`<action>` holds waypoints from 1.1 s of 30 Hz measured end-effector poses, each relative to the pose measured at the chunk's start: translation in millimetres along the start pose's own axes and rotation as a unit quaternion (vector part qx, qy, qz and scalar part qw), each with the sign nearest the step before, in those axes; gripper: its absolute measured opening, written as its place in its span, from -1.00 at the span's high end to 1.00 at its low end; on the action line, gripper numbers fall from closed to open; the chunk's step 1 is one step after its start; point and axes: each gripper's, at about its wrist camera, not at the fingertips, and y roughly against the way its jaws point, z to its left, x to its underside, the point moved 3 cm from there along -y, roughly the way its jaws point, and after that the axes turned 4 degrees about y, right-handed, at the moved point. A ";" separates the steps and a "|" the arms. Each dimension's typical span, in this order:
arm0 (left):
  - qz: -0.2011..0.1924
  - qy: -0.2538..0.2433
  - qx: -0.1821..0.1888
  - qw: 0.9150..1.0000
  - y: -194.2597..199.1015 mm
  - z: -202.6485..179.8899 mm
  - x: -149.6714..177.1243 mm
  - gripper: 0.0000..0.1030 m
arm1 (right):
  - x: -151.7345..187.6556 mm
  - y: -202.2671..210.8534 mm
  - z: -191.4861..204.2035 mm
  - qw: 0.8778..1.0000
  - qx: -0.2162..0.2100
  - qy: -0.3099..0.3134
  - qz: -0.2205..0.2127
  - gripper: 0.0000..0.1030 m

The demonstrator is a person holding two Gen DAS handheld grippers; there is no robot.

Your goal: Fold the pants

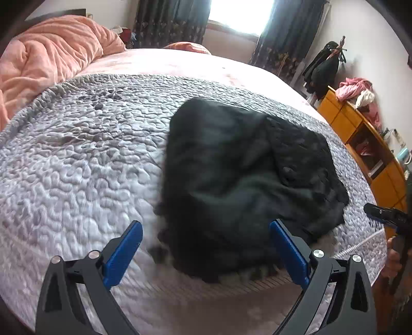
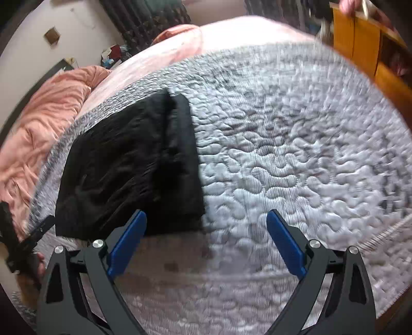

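The black pants lie folded into a thick, roughly square bundle on the grey quilted bedspread. In the left wrist view my left gripper is open and empty, just above the bundle's near edge. In the right wrist view the pants lie left of centre, with my right gripper open and empty over the bare quilt beside their near right corner. The right gripper's tip also shows at the right edge of the left wrist view, and the left gripper at the left edge of the right wrist view.
A pink comforter is heaped at the head of the bed. An orange wooden shelf unit with clothes on top stands along the bed's right side. A coat rack and curtained window are behind.
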 end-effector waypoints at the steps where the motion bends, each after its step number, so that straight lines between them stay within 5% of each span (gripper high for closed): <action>1: 0.003 -0.001 -0.008 1.000 3.5 -4.0 1.5 -0.92 | 4.8 7.1 9.7 1.000 0.017 0.009 -0.004 -0.86; 13: -0.004 0.000 -0.071 0.997 49.7 -14.4 16.1 -0.92 | 40.6 62.0 66.1 0.996 0.072 0.043 -0.026 -0.89; 18: -0.005 0.009 -0.070 0.997 65.9 -10.3 19.7 -0.92 | 50.4 77.7 86.1 0.997 0.061 0.047 -0.024 -0.89; 26: -0.029 -0.005 -0.073 0.997 94.4 -16.8 20.3 -0.92 | 52.3 80.5 108.3 0.991 0.114 0.069 -0.005 -0.89; 33: -0.036 -0.018 -0.077 0.996 103.1 -20.8 20.5 -0.92 | 51.4 76.1 113.3 0.993 0.104 0.052 0.017 -0.90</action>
